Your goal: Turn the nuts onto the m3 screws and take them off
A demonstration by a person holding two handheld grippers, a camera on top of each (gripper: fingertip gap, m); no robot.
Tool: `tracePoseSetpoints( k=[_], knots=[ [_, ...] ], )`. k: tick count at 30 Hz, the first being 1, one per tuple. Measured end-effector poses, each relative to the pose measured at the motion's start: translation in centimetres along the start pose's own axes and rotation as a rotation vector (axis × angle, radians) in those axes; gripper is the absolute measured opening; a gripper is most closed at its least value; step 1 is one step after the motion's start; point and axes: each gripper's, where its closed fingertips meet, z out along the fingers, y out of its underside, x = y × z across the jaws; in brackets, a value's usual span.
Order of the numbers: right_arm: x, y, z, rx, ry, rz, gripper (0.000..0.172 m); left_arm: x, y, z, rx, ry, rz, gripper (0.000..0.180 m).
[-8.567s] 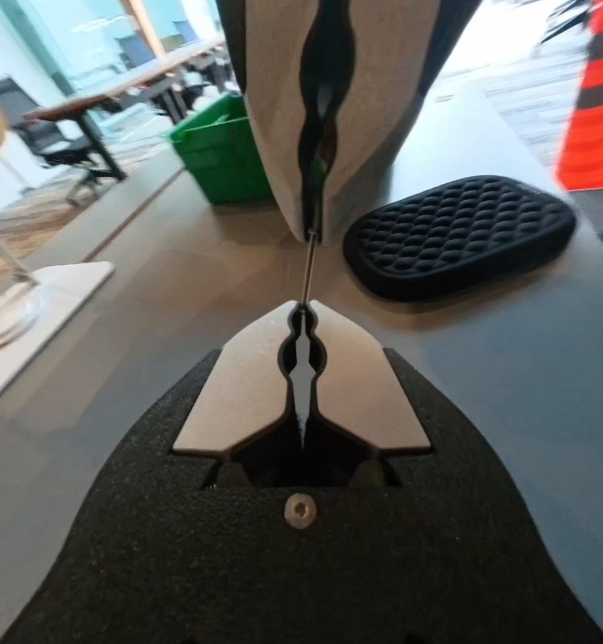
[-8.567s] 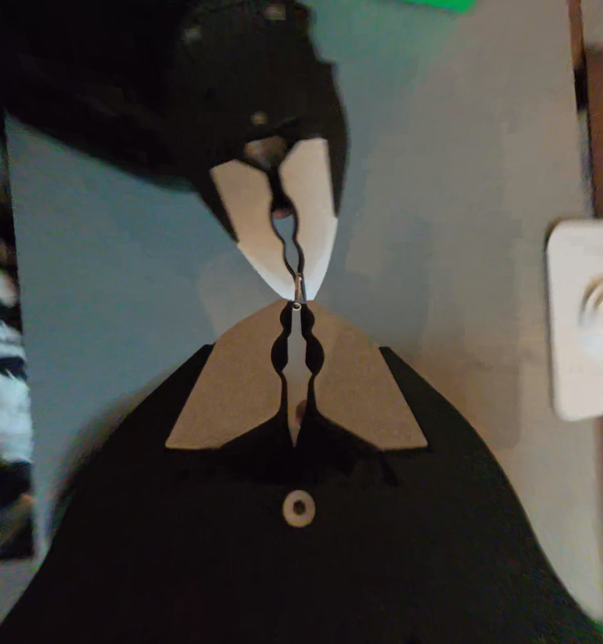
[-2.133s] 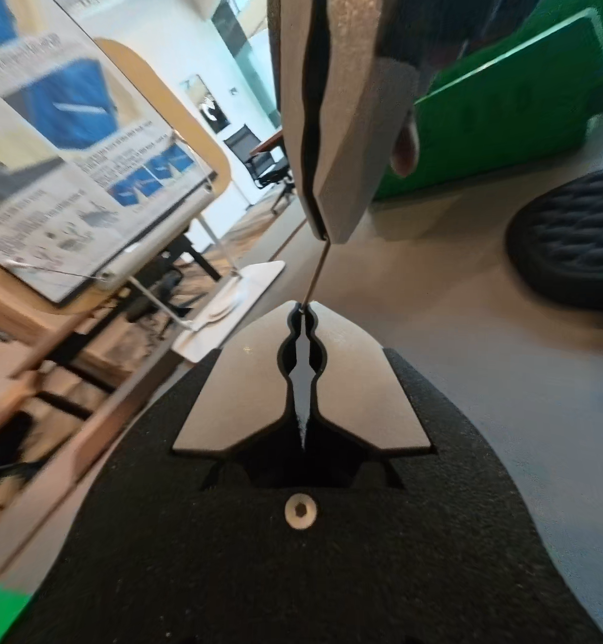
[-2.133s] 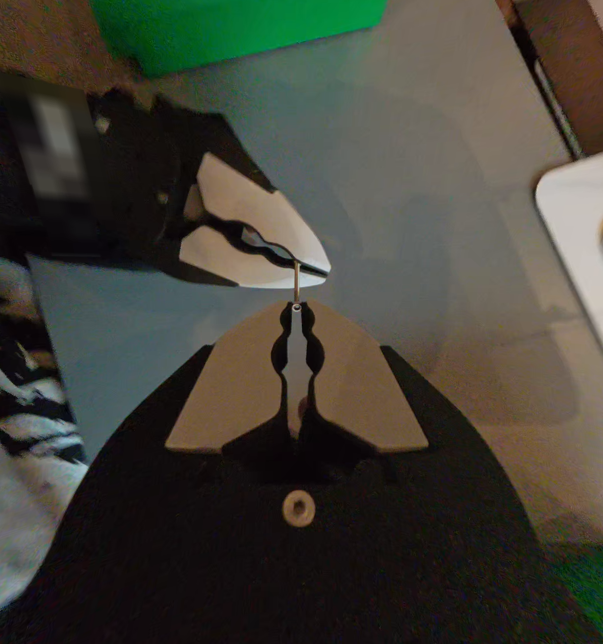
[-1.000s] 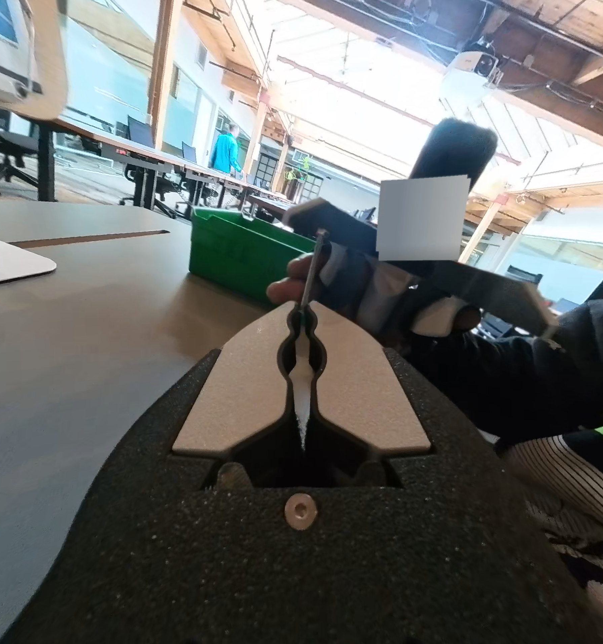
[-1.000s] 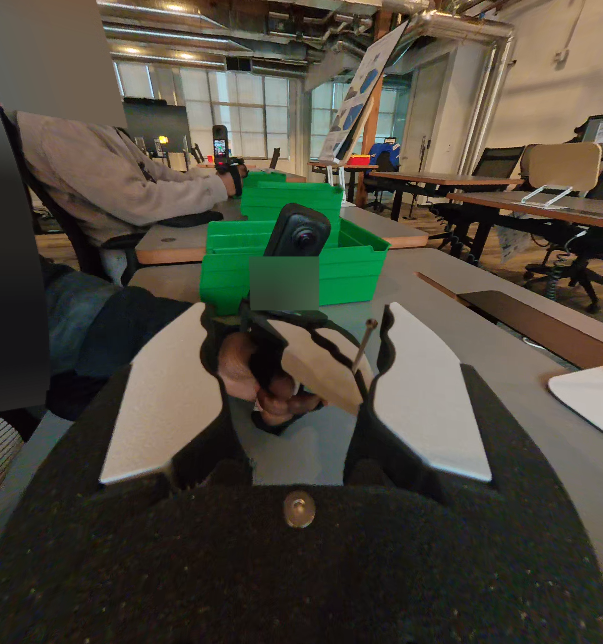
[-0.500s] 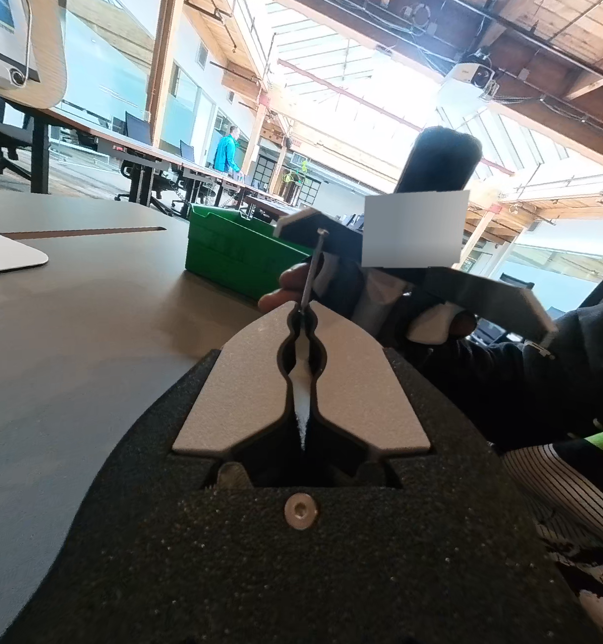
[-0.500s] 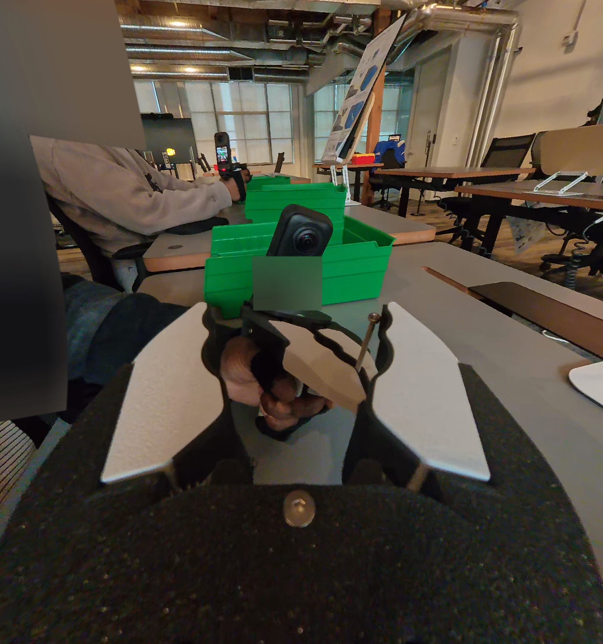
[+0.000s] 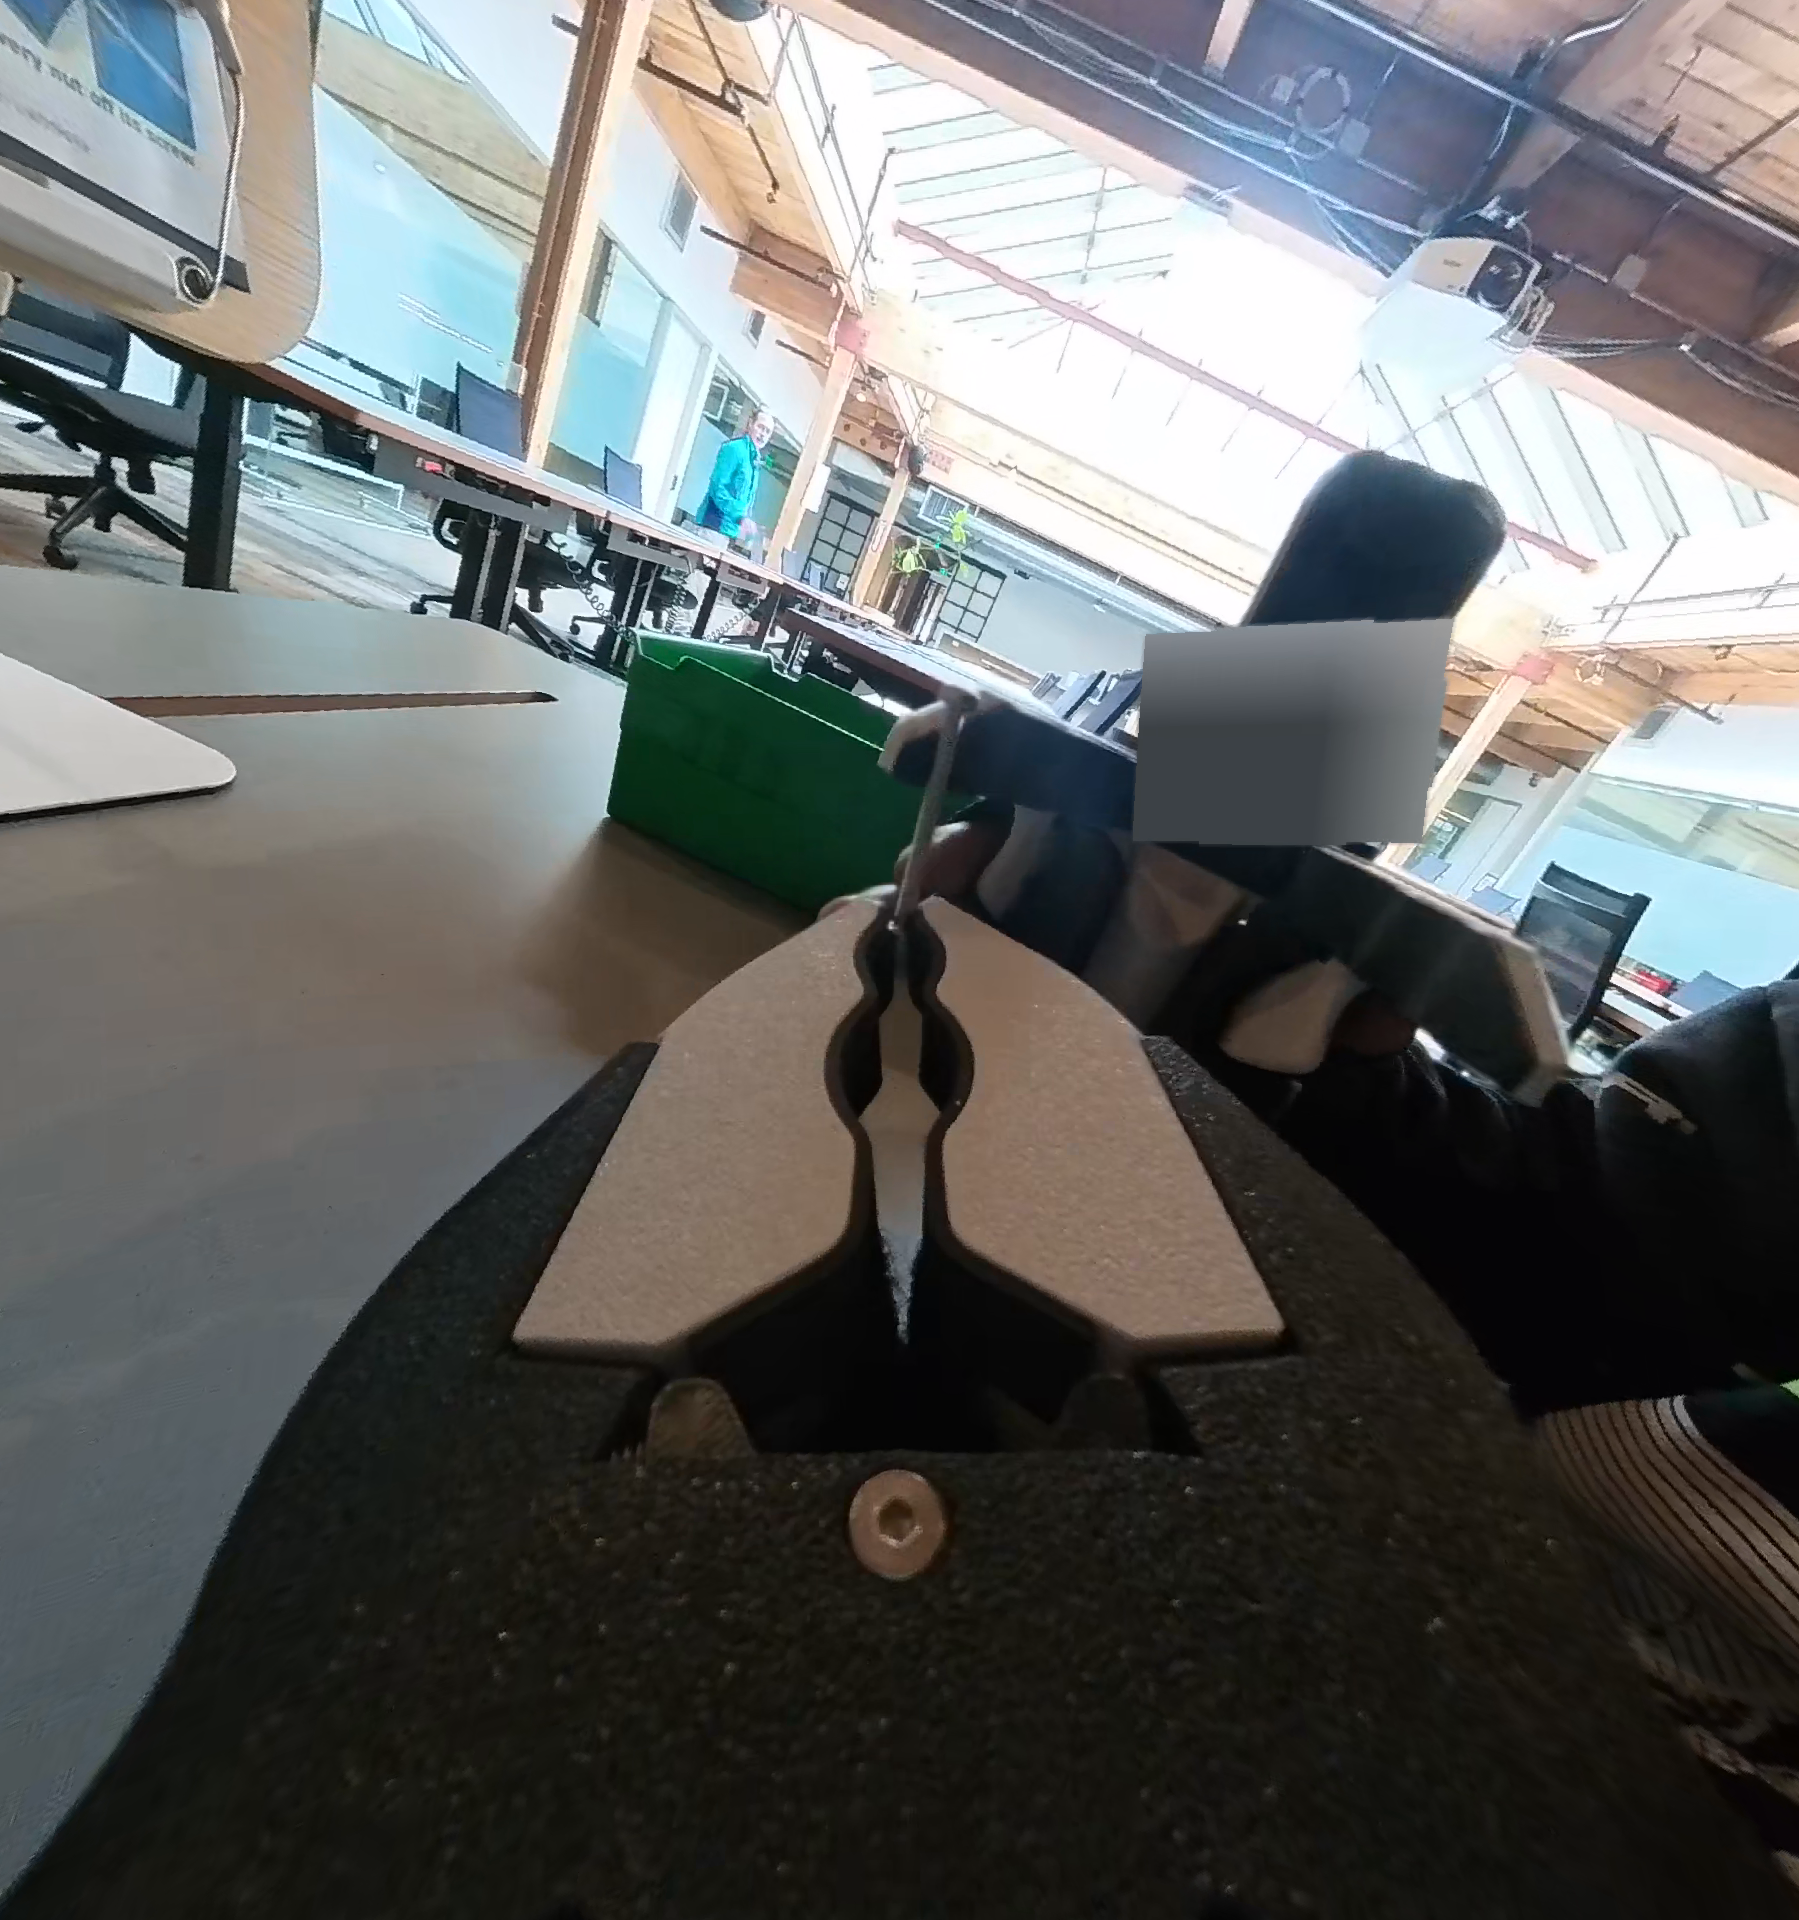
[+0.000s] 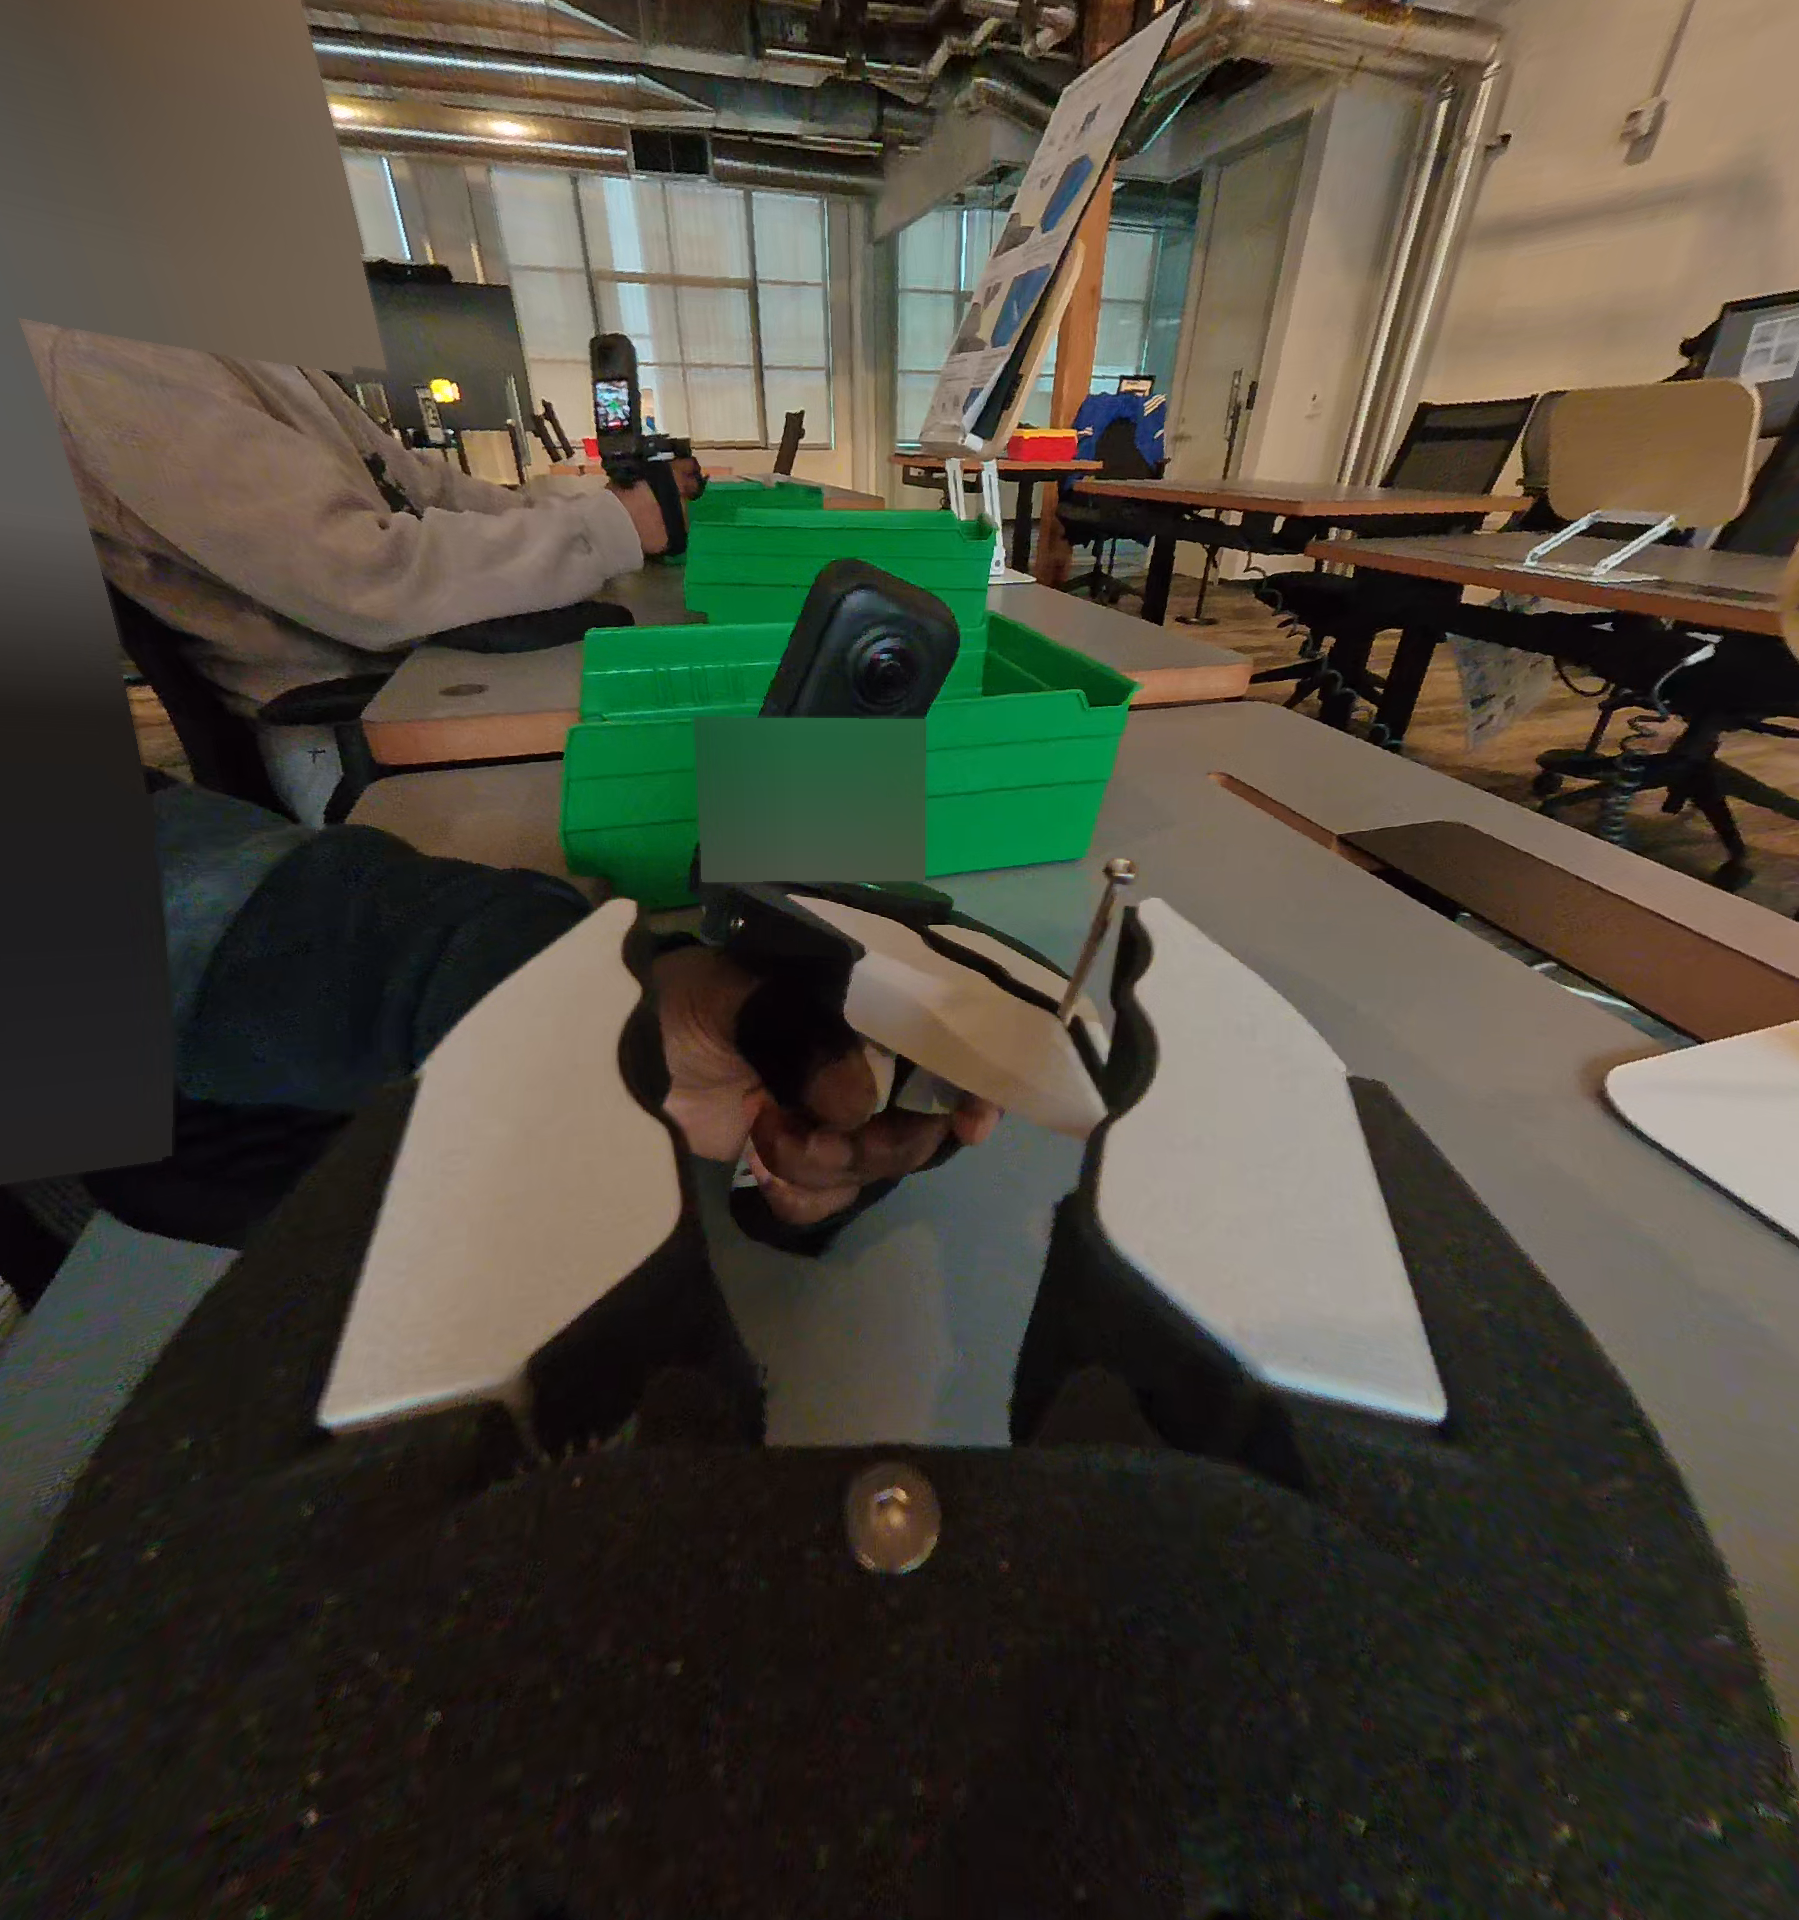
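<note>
My left gripper is shut on the lower end of a thin metal screw, which sticks up and away from its tips. In the right wrist view the left gripper lies between my right gripper's spread fingers, and the screw rises just left of the right finger, not touching it. My right gripper is open and holds nothing. In the left wrist view its fingers appear edge-on behind the screw's head. I cannot make out a nut.
A green bin stands on the grey table behind the grippers; it also shows in the right wrist view. A white pad lies at the right. A person in a grey sweater sits at the neighbouring table. The grippers' ends are close to 5 cm from one another.
Two seconds ago my right gripper was shut at the screw's far end; it has since opened wide and now narrows slightly around the left gripper's tip. The left has kept the screw throughout.
</note>
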Motion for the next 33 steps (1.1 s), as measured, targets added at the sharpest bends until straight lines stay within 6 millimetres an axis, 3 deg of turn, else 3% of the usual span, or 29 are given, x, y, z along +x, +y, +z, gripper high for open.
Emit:
tracePoseSetpoints(
  k=[4, 8, 11, 16, 22, 26, 33],
  knots=[
    [1.9, -0.7, -1.0, 0.007, 0.129, -0.071, 0.045, 0.4, 0.2, 0.0, -0.013, 0.018, 0.002, 0.001],
    [3.3, -2.2, -2.9, -0.068, 0.201, -0.128, 0.035, 1.1, 0.4, 0.2, -0.019, 0.042, -0.004, 0.001],
    [2.7, -2.4, -2.7, -0.098, 0.195, -0.135, 0.024, 1.7, 0.4, 0.3, -0.010, 0.067, -0.014, 0.001],
    [1.8, -1.8, -1.9, -0.098, 0.130, -0.169, 0.021, 3.0, 0.4, 0.2, -0.012, 0.142, -0.031, 0.001],
    [-0.2, -3.1, -2.2, -0.001, -0.091, -0.125, 0.012, 4.9, 0.1, 0.2, -0.005, 0.242, -0.028, 0.001],
    [-0.6, -3.1, -2.2, 0.005, -0.158, -0.124, 0.015, 5.7, 0.1, 0.2, -0.008, 0.294, -0.033, 0.001],
    [-1.0, -3.1, -2.2, 0.031, -0.232, -0.091, 0.004, 6.7, 0.2, 0.1, -0.014, 0.355, -0.039, 0.001]
  ],
)
